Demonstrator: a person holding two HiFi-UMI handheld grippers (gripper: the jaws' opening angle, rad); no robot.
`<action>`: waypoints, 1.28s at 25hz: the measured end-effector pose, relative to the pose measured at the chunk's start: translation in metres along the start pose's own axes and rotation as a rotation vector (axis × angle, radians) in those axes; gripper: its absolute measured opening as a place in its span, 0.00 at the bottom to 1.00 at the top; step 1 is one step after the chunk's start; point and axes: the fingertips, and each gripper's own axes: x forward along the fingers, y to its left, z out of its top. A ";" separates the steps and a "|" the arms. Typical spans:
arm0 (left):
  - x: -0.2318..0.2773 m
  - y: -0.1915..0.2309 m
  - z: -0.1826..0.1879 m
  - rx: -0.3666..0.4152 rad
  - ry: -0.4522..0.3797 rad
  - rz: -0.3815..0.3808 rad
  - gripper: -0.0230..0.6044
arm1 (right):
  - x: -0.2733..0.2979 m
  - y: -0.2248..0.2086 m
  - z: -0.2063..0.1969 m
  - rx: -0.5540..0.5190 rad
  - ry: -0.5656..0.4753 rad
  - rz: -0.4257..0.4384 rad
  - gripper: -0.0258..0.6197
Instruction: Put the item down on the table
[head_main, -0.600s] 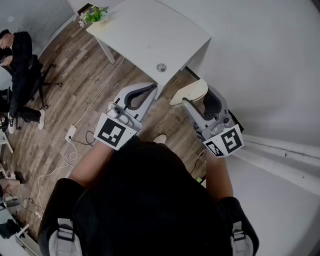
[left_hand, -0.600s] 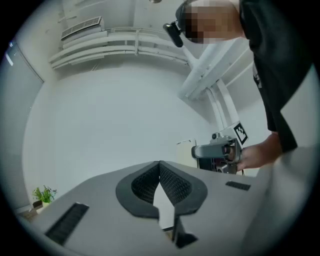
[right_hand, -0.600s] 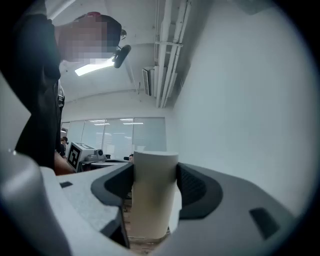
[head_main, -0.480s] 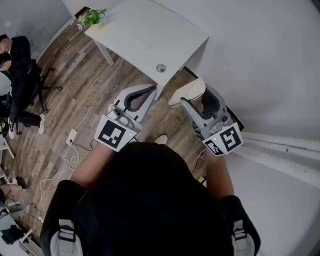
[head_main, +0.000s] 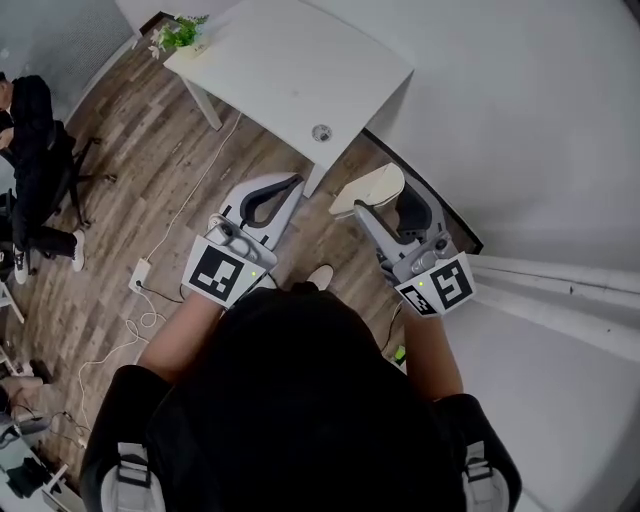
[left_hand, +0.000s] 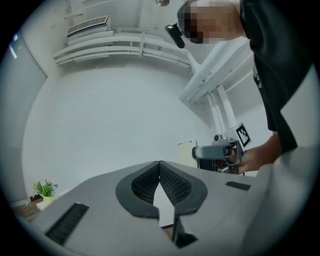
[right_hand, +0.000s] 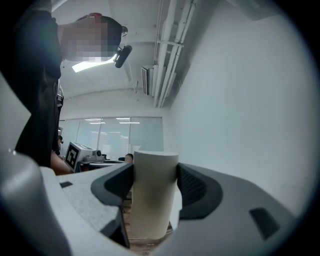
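My right gripper (head_main: 383, 197) is shut on a cream cylinder (head_main: 368, 188), held over the wood floor just short of the white table (head_main: 290, 70). In the right gripper view the upright cylinder (right_hand: 151, 195) stands between the two dark pads (right_hand: 197, 187), which press on its sides. My left gripper (head_main: 290, 184) hovers to its left, jaws shut with nothing between them; in the left gripper view its pads (left_hand: 175, 184) meet at the tip. Both grippers point level towards the table's near corner.
A round grommet (head_main: 320, 132) sits near the table's front edge and a small potted plant (head_main: 180, 32) at its far corner. Cables and a power strip (head_main: 140, 272) lie on the wood floor. A seated person (head_main: 30, 130) is at far left. A white wall (head_main: 530, 120) runs along the right.
Both grippers have drifted slightly to the left in the head view. The right one keeps its hold on the cylinder; the left stays shut.
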 end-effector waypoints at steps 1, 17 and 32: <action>0.000 0.000 0.000 0.003 0.001 -0.001 0.03 | -0.001 -0.001 0.000 -0.001 0.001 -0.005 0.47; 0.038 -0.037 -0.007 0.019 0.015 -0.040 0.02 | -0.044 -0.040 -0.001 0.015 -0.012 -0.065 0.47; 0.103 -0.076 -0.015 0.063 0.025 -0.036 0.02 | -0.076 -0.099 -0.020 0.031 -0.005 -0.037 0.47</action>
